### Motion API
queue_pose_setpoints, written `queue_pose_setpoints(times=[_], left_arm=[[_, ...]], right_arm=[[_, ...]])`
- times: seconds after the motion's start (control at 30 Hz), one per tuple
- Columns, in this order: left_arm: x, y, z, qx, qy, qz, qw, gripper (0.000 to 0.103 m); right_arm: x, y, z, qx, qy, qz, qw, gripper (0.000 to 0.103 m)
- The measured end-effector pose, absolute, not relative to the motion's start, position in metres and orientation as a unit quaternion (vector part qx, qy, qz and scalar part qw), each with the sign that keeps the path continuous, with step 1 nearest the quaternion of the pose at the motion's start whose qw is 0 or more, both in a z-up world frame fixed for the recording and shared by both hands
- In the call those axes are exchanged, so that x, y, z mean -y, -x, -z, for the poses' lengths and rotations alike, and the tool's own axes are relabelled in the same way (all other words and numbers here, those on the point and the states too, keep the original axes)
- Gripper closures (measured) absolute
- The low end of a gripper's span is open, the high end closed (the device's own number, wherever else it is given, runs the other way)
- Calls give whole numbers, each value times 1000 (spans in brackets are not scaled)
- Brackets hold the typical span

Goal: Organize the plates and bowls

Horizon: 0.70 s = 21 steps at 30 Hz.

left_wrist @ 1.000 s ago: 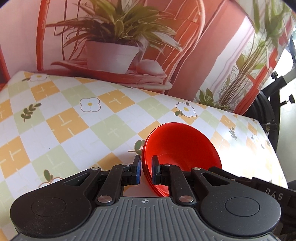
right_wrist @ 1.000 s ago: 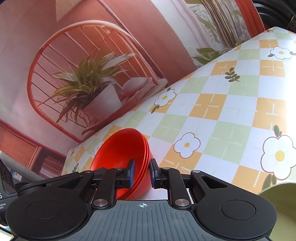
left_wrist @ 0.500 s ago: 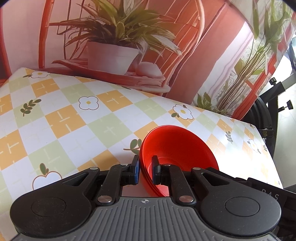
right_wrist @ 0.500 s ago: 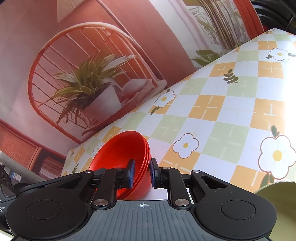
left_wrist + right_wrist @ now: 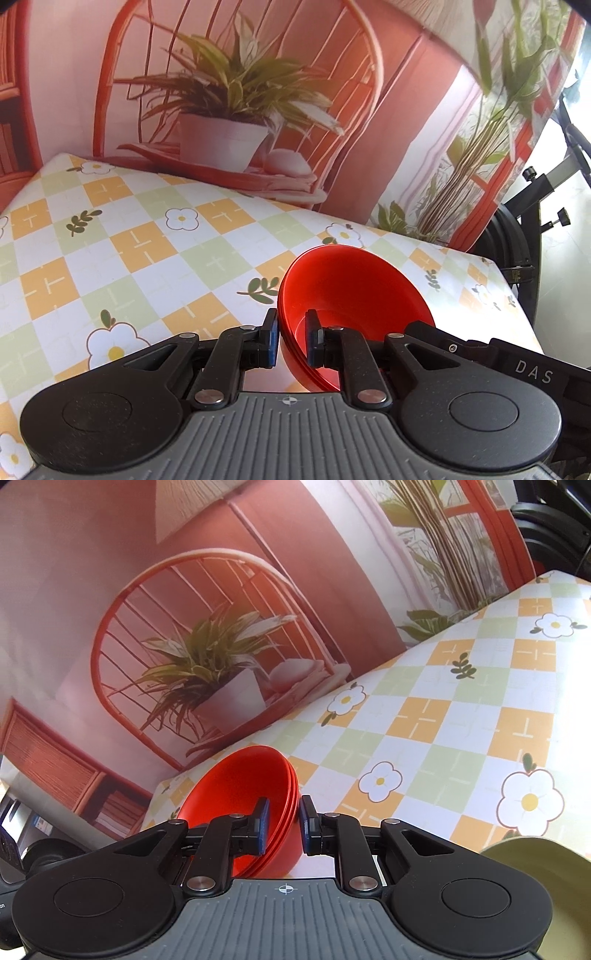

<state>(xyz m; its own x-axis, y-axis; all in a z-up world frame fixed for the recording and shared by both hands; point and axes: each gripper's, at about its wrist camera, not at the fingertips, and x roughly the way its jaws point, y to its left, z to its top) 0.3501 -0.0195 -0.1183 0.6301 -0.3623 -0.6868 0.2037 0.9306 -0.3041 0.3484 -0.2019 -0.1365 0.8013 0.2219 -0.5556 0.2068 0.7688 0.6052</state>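
I hold the red bowls (image 5: 354, 291) with both my grippers. There are a few bowls, one inside the other. My left gripper (image 5: 291, 343) pinches the rim on one side, one finger inside and one outside. My right gripper (image 5: 282, 825) pinches the rim on the other side the same way. The bowls are tipped and sit over the table (image 5: 110, 258) with its flower cloth. A green bowl (image 5: 546, 878) is just beside my right gripper, low on the right.
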Motion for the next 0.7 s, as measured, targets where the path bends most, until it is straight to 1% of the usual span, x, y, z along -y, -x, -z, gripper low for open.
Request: queue_pose_setpoints(times=[0.37, 0.7], left_arm=[[36, -308, 94, -380, 105, 175, 902, 87], [68, -267, 93, -385, 108, 206, 893, 86]], right_arm=[[219, -307, 103, -286, -327, -6, 901, 86], [257, -262, 99, -274, -323, 3, 906, 86]])
